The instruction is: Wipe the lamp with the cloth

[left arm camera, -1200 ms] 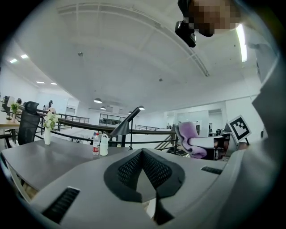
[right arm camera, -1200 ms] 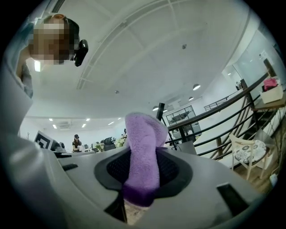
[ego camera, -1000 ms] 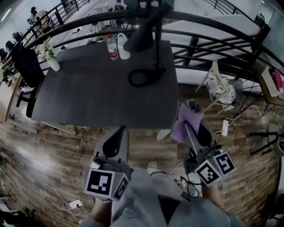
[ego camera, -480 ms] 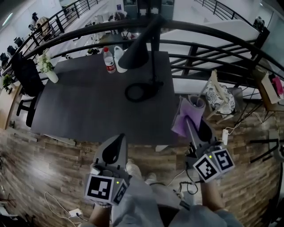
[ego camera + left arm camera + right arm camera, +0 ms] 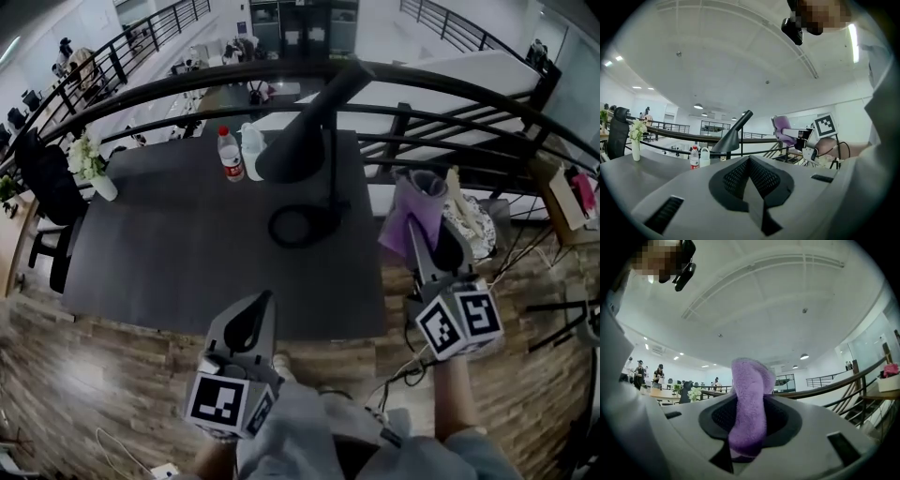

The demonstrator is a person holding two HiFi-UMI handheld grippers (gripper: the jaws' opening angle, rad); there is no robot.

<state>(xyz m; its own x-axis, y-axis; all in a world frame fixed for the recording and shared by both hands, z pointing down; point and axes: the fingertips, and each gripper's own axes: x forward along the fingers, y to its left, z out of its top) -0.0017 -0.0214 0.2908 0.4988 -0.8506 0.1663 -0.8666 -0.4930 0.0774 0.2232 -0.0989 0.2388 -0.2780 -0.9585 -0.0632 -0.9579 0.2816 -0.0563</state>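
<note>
A black lamp (image 5: 298, 148) with a cone shade stands on a ring base (image 5: 302, 226) at the far right of the dark table (image 5: 178, 253). My right gripper (image 5: 424, 246) is shut on a purple cloth (image 5: 412, 208) and is held up just off the table's right edge, to the right of the lamp and apart from it. The cloth (image 5: 747, 404) hangs pinched between the jaws of that gripper (image 5: 746, 427). My left gripper (image 5: 260, 305) hovers over the table's near edge, shut and empty. In the left gripper view (image 5: 750, 161) the lamp (image 5: 733, 137) rises ahead.
A water bottle (image 5: 229, 155) and a white jug (image 5: 250, 150) stand left of the lamp shade. A vase of white flowers (image 5: 92, 167) sits at the table's far left, by a black chair (image 5: 45, 178). A dark railing (image 5: 450, 89) curves behind the table.
The table and lamp have come nearer in view. My right gripper has risen and gone forward with the cloth, closer to the lamp. The left gripper has hardly shifted.
</note>
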